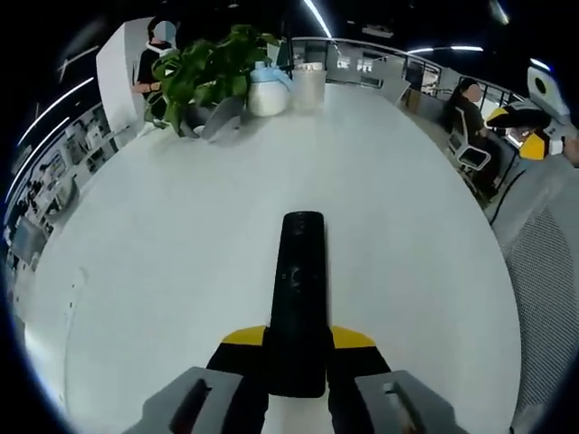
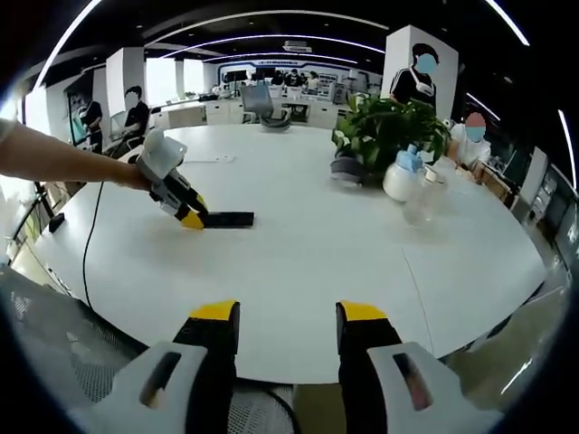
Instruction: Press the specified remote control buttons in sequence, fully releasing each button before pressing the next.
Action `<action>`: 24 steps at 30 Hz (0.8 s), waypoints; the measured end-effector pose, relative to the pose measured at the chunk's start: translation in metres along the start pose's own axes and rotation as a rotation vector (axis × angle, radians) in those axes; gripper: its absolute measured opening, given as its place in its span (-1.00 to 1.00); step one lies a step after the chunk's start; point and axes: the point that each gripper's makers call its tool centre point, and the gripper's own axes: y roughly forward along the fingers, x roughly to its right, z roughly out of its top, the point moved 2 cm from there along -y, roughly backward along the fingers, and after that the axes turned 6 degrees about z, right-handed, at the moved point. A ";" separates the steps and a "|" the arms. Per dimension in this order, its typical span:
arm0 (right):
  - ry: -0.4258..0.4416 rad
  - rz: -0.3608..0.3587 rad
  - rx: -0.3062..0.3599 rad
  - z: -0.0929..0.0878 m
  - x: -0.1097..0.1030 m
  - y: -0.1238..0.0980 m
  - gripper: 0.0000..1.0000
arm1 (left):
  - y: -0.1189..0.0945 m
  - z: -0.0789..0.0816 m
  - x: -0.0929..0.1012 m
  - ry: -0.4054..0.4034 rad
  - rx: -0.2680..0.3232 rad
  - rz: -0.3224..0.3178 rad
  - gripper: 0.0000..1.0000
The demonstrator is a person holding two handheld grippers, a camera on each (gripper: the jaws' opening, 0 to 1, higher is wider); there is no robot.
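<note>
- The remote (image 1: 298, 289) lies flat on the white desk (image 1: 163, 271), lower centre of the left gripper view, its length running away from you.
- Your left hand-held gripper (image 1: 298, 348) is clamped on the remote's near end, one yellow-tipped jaw on each long side. In the right gripper view the same pair sits at left centre, remote (image 2: 231, 219) pointing right from the left hand-held gripper (image 2: 192, 219).
- Your right hand-held gripper (image 2: 288, 330) has its jaws apart with nothing between them, at the bottom of its view, well apart from the remote.
- Judging by its look, the remote is a light, stiff plastic bar, smooth and likely to skid on the slick desk; the side grip at the near end leaves the button face bare.
- Press straight down with one jaw tip; a slanted push could twist it out.
- A plant (image 1: 204, 72), a jug (image 1: 268, 90) and a cup (image 1: 308, 86) stand at the top, well clear.
</note>
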 end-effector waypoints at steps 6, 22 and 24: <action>0.000 -0.001 0.008 0.001 0.001 0.000 -0.13 | -0.001 0.000 0.007 0.022 -0.034 -0.011 -0.55; 0.016 0.000 0.035 0.004 0.001 -0.002 -0.20 | -0.003 -0.002 0.025 0.049 -0.077 -0.016 -0.55; 0.018 0.003 0.037 0.004 0.001 -0.003 -0.22 | -0.003 -0.003 0.025 0.056 -0.084 -0.020 -0.55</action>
